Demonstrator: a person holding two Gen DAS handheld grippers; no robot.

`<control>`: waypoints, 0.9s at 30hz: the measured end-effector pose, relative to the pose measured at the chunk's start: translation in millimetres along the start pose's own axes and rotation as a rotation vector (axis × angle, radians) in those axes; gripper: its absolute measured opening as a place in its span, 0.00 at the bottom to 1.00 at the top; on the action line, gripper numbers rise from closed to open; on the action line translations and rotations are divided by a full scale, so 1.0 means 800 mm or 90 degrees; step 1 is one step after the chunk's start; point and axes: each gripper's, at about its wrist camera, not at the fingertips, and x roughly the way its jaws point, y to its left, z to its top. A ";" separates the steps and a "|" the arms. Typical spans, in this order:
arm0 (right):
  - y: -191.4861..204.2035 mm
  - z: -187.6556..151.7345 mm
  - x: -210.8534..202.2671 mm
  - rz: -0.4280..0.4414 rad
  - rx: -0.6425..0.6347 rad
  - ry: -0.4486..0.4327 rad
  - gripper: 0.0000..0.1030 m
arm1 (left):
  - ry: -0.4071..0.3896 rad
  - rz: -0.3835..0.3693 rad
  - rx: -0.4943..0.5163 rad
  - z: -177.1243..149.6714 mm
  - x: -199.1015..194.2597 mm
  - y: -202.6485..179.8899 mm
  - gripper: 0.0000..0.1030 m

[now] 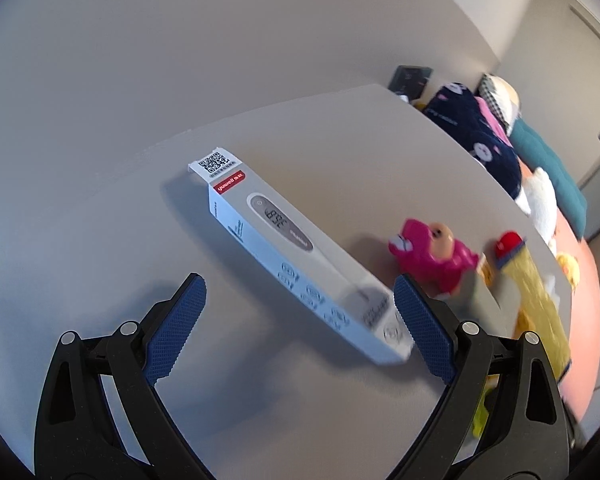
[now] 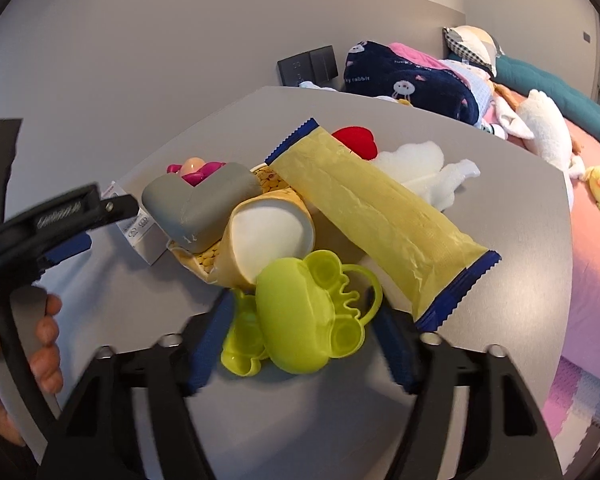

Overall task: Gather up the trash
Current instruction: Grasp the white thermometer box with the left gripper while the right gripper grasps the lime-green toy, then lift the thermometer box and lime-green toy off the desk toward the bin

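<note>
Your right gripper (image 2: 300, 320) brackets the green plastic toy (image 2: 300, 316), pads not yet pressing; your left gripper (image 1: 300, 320) gapes around the thermometer box (image 1: 296, 256). The yellow wrapper (image 2: 380, 216) and paper cup (image 2: 268, 236) beyond remain on the table (image 2: 520, 208), seemingly uncollected.

A grey table (image 1: 100, 240) bears a thermometer box (image 1: 300, 264), yellow wrapper (image 2: 380, 216) and toys.

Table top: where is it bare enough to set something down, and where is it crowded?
Bare: the grey table left of the white thermometer box, out to its far edge. Crowded: right of the box, where the pink toy, yellow wrapper, paper cup and green toy bunch together.
</note>
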 end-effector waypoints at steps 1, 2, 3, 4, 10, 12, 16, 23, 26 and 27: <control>0.000 0.000 0.000 -0.001 -0.001 0.000 0.61 | 0.006 0.003 -0.006 0.003 0.004 0.000 0.89; -0.001 0.000 -0.001 -0.002 -0.001 -0.001 0.52 | 0.010 0.006 -0.009 0.005 0.007 0.000 0.89; -0.002 0.000 -0.001 -0.001 0.000 -0.001 0.46 | 0.014 0.011 -0.012 0.006 0.010 -0.001 0.89; -0.003 0.001 -0.001 0.002 0.001 -0.001 0.46 | 0.018 0.020 -0.015 0.008 0.012 -0.002 0.89; -0.002 -0.004 -0.005 0.007 0.003 -0.001 0.45 | 0.026 0.054 -0.009 0.013 0.020 -0.005 0.79; -0.003 -0.004 -0.006 0.011 0.005 0.000 0.43 | 0.026 0.059 -0.003 0.015 0.020 -0.007 0.69; -0.003 -0.008 -0.009 0.019 0.009 0.005 0.40 | 0.027 0.068 0.002 0.016 0.016 -0.001 0.49; 0.003 -0.019 -0.020 0.044 0.013 0.010 0.40 | 0.020 0.044 0.016 0.001 -0.001 0.020 0.27; 0.008 -0.026 -0.028 0.047 0.008 0.009 0.40 | 0.012 0.045 0.022 -0.009 -0.011 0.026 0.27; 0.010 -0.029 -0.032 0.048 0.007 0.008 0.40 | 0.009 0.049 0.020 -0.012 -0.014 0.028 0.26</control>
